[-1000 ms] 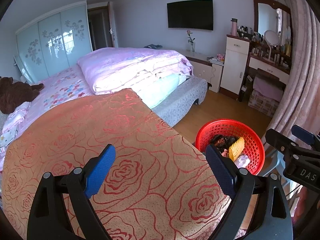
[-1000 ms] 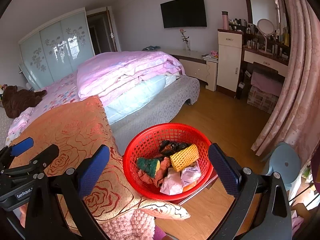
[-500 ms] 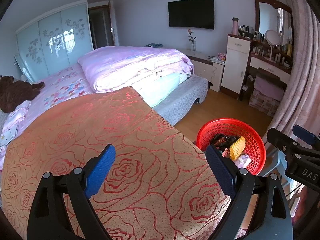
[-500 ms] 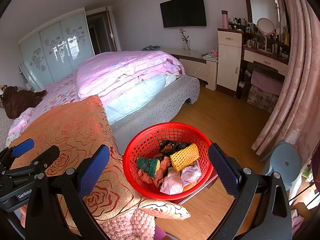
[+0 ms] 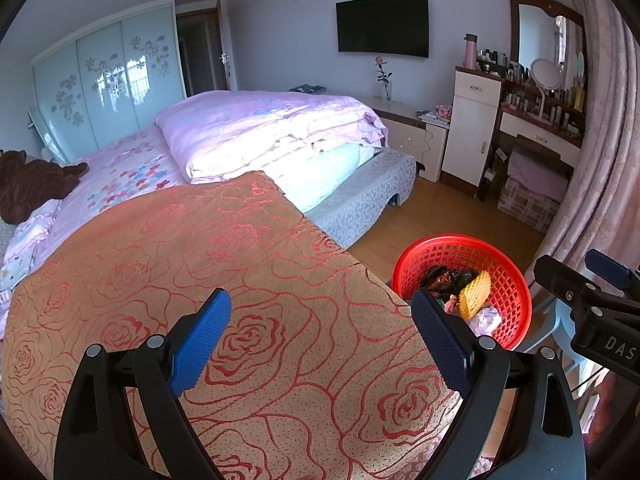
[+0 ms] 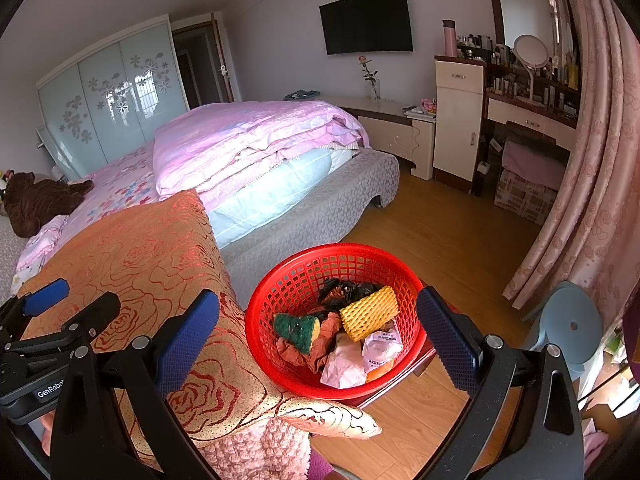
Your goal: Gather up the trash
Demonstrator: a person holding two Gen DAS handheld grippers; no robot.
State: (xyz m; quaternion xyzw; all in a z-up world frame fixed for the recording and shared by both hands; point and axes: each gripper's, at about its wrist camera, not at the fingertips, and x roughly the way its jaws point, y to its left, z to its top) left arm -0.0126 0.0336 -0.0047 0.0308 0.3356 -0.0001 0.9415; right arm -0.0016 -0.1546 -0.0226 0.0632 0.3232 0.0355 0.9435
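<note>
A red mesh basket (image 6: 280,280) stands beside the bed and holds trash: a yellow foam net (image 6: 369,312), a green-and-yellow sponge (image 6: 297,330), brown crumpled paper, white wrappers and a dark bag. My right gripper (image 6: 318,338) is open and empty, hovering just above the basket. My left gripper (image 5: 320,338) is open and empty over the gold rose-patterned cover (image 5: 200,260). The basket (image 5: 516,280) also shows in the left wrist view, to the right of the left gripper.
A bed with a folded pink duvet (image 5: 272,132) lies beyond the cover. A brown plush toy (image 5: 28,184) lies at the far left. A blue stool (image 6: 568,328) stands by the pink curtain (image 6: 592,160). A dresser with a mirror (image 6: 528,60) lines the right wall.
Both grippers have hardly moved and stay open. The left wrist view has drifted slightly; the basket's contents are unchanged.
</note>
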